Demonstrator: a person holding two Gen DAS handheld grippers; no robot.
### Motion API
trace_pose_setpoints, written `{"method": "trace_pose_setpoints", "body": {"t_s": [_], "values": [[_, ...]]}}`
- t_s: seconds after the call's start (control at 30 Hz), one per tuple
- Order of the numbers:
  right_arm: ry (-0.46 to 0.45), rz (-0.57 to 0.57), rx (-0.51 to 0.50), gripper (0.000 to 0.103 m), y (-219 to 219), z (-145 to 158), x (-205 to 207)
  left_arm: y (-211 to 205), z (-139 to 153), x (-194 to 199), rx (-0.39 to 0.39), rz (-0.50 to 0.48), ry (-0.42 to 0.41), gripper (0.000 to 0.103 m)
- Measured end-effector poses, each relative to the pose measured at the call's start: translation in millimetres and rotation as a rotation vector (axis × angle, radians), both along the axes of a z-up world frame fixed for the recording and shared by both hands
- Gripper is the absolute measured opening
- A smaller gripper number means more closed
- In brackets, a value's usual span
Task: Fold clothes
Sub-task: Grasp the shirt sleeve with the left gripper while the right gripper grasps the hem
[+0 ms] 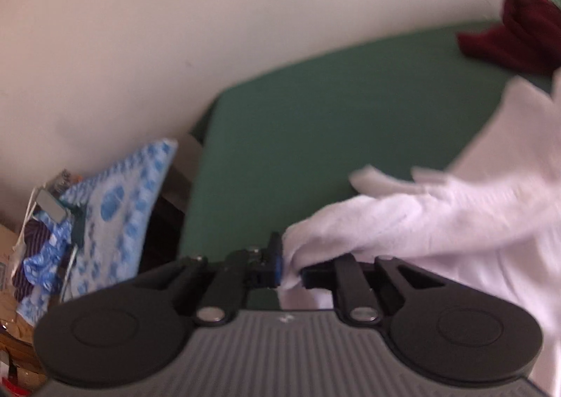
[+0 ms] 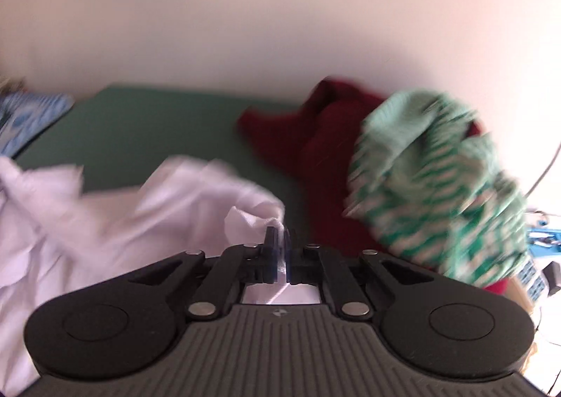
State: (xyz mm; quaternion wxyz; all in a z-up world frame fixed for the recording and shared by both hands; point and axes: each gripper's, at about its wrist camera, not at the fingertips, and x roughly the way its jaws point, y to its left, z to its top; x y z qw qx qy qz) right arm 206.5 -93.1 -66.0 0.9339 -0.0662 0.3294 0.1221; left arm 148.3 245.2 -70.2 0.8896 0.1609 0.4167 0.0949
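**Both claws clamping the white garment over the green surface**

Left gripper [image 1: 285, 262] pinching a bunched fold of the crumpled white cotton garment [image 1: 455, 221], jaws clenched on the cloth, the rest of the fabric trailing off to the right and down past the near edge. Right gripper [image 2: 278, 253] likewise clenching a small tuft of the same white garment [image 2: 140, 221], jaws nearly together with the cloth caught between the pads, the bulk spreading to the left. Lying beneath, a flat dark green surface [image 1: 315, 116] reaching back to a plain cream wall [image 2: 245, 11]. Resting at the far right against that wall, a rumpled dark red garment [image 2: 315, 137], with a green-and-white striped piece of clothing [image 2: 438, 186] heaped partly over it, blurred. Showing beyond the left edge of the surface, a blue-and-white patterned cloth [image 1: 119, 204].
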Motion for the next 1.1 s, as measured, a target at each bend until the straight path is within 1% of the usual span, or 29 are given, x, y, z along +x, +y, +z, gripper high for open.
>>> {"method": "trace_pose_setpoints", "body": {"t_s": [0.07,0.1,0.13,0.17,0.2,0.23,0.33,0.37,0.4,0.47,0.5,0.53,0.57,0.6,0.67,0.7,0.73,0.77,0.8,0.83,0.87,0.9,0.97,1.0,1.07,1.1], "values": [[-0.057,-0.088,-0.049,0.003,-15.3,5.9,20.5,0.9,6.2,25.2,0.007,0.013,-0.012,0.015],[-0.066,-0.115,-0.077,0.004,-21.3,4.2,29.0,0.3,6.6,34.9,0.015,0.009,-0.015,0.016],[-0.064,-0.131,-0.088,0.004,-26.8,1.5,35.6,-1.2,5.1,42.7,0.033,0.001,-0.015,0.019],[-0.063,-0.131,-0.095,0.003,-28.8,-1.3,37.7,-4.6,-0.3,46.7,0.074,-0.011,-0.008,0.025],[-0.075,-0.128,-0.121,0.003,-27.6,-2.9,36.9,-6.3,-5.3,47.5,0.106,-0.028,0.002,0.027],[-0.082,-0.124,-0.140,0.003,-27.1,-2.7,34.7,-4.0,-9.6,41.8,0.120,-0.051,0.018,0.030],[-0.083,-0.105,-0.175,0.003,-27.5,3.3,23.0,2.7,-22.5,24.8,0.161,-0.120,0.068,0.032],[-0.092,-0.116,-0.172,0.002,-32.0,7.8,17.5,6.6,-25.1,17.8,0.171,-0.139,0.080,0.035],[-0.110,-0.146,-0.152,0.000,-41.4,15.1,10.4,14.0,-24.2,8.0,0.170,-0.148,0.084,0.036],[-0.147,-0.204,-0.112,0.000,-60.1,29.7,-3.8,28.8,-22.4,-11.6,0.169,-0.165,0.092,0.037],[-0.166,-0.234,-0.092,0.000,-69.5,37.0,-11.0,36.4,-19.8,-21.0,0.157,-0.176,0.093,0.037],[-0.169,-0.236,-0.060,0.000,-77.3,42.6,-15.8,44.5,-13.3,-29.6,0.122,-0.191,0.088,0.037],[-0.145,-0.190,-0.008,0.004,-77.7,46.4,-15.9,52.5,-6.1,-37.5,0.086,-0.204,0.079,0.038],[-0.108,-0.125,0.051,0.012,-71.6,50.3,-13.9,59.3,2.6,-42.6,0.049,-0.212,0.059,0.038],[-0.039,0.009,0.162,0.018,-53.6,57.0,-8.1,67.5,19.5,-45.7,-0.022,-0.214,0.014,0.049],[-0.017,0.064,0.200,0.029,-34.1,57.3,-1.5,66.3,26.2,-40.5,-0.051,-0.216,0.001,0.051],[0.003,0.102,0.228,0.035,-13.7,56.3,6.2,61.1,31.4,-31.7,-0.076,-0.221,-0.010,0.053],[0.030,0.124,0.245,0.046,6.6,51.8,16.5,55.8,36.6,-23.0,-0.101,-0.227,-0.021,0.053],[0.064,0.129,0.248,0.048,26.8,43.4,29.6,49.2,41.2,-13.8,-0.128,-0.233,-0.029,0.053],[0.099,0.133,0.252,0.048,47.0,35.0,42.8,39.2,43.3,-2.7,-0.152,-0.238,-0.023,0.056],[0.134,0.137,0.255,0.048,67.2,26.6,55.9,28.2,43.0,10.1,-0.163,-0.237,-0.002,0.065],[0.170,0.130,0.229,0.046,83.7,17.3,66.9,17.2,41.4,22.5,-0.165,-0.234,0.022,0.069],[0.243,0.088,0.112,0.046,108.4,-3.5,84.0,-0.1,28.6,41.6,-0.141,-0.222,0.086,0.070],[0.280,0.087,0.075,0.045,116.8,-13.8,91.1,-7.3,21.2,49.9,-0.132,-0.217,0.118,0.070],[0.346,0.114,0.047,0.043,123.8,-32.2,100.1,-14.8,1.9,66.2,-0.114,-0.198,0.201,0.070],[0.352,0.119,0.029,0.043,125.4,-37.5,100.4,-16.1,-9.2,73.2,-0.104,-0.187,0.244,0.070]]}}
